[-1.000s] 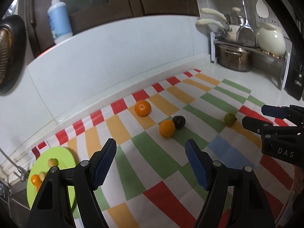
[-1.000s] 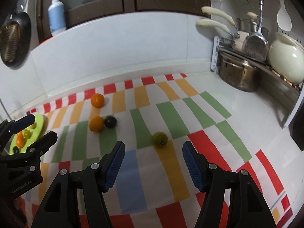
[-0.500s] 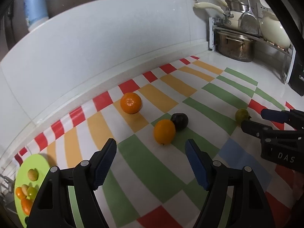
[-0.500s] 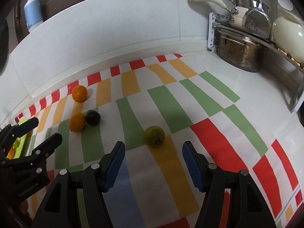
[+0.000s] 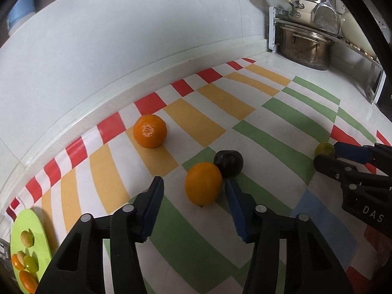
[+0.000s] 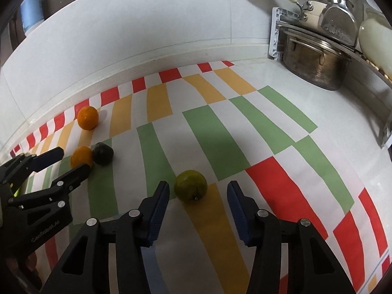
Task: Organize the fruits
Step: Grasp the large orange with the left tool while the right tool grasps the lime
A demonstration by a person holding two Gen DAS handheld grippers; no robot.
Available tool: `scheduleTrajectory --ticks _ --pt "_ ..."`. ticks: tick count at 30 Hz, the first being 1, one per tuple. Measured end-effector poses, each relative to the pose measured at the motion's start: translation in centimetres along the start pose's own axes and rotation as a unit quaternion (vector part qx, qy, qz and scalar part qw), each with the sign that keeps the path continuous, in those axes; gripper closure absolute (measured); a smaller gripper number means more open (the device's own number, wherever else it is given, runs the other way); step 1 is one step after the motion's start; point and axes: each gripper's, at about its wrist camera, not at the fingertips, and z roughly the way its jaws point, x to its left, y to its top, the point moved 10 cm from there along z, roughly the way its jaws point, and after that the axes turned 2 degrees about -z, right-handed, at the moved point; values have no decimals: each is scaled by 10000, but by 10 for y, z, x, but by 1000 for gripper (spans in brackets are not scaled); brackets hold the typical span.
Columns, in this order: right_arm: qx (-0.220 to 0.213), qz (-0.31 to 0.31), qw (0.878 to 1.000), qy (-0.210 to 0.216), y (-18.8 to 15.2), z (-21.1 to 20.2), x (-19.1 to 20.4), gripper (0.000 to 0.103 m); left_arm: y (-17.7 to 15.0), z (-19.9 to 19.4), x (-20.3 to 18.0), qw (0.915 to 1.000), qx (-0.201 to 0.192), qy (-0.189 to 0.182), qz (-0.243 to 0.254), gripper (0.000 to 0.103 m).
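My left gripper [image 5: 193,183] is open, its fingers on either side of an orange [image 5: 202,183] that lies on the checked cloth, touching a dark plum [image 5: 228,163]. A second orange [image 5: 150,134] lies further back near the wall. My right gripper [image 6: 197,188] is open, with a green citrus fruit [image 6: 190,185] just ahead between its fingertips. In the right wrist view the two oranges [image 6: 87,117] [image 6: 80,156] and the plum [image 6: 103,153] lie at the left. A green plate [image 5: 27,247] with several small fruits sits at the far left.
A steel pot [image 6: 316,65] stands on a rack at the back right with pans and a white kettle above it. The white backsplash [image 5: 137,36] runs behind the cloth. A blue soap bottle [image 6: 30,9] stands at the top left.
Both grippers have moved forward and down. The left one has come up around the near orange; the right one has closed in on the green fruit. Both stayed open.
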Motion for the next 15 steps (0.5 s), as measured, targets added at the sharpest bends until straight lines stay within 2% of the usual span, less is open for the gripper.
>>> scheduleTrajectory --ticks 3,6,10,15 --pt "29 -12 10000 21 0 4 1 59 2 4 -1 10000 36 -65 -7 62" --pt "32 -79 10000 21 1 7 2 64 2 8 -2 9998 90 -167 -68 71" --pt "39 -104 9999 67 3 8 4 74 2 8 -1 9997 78 -180 -124 72" --pt "-6 -180 9997 156 3 2 10 74 2 -1 0 9997 -29 -183 -154 72"
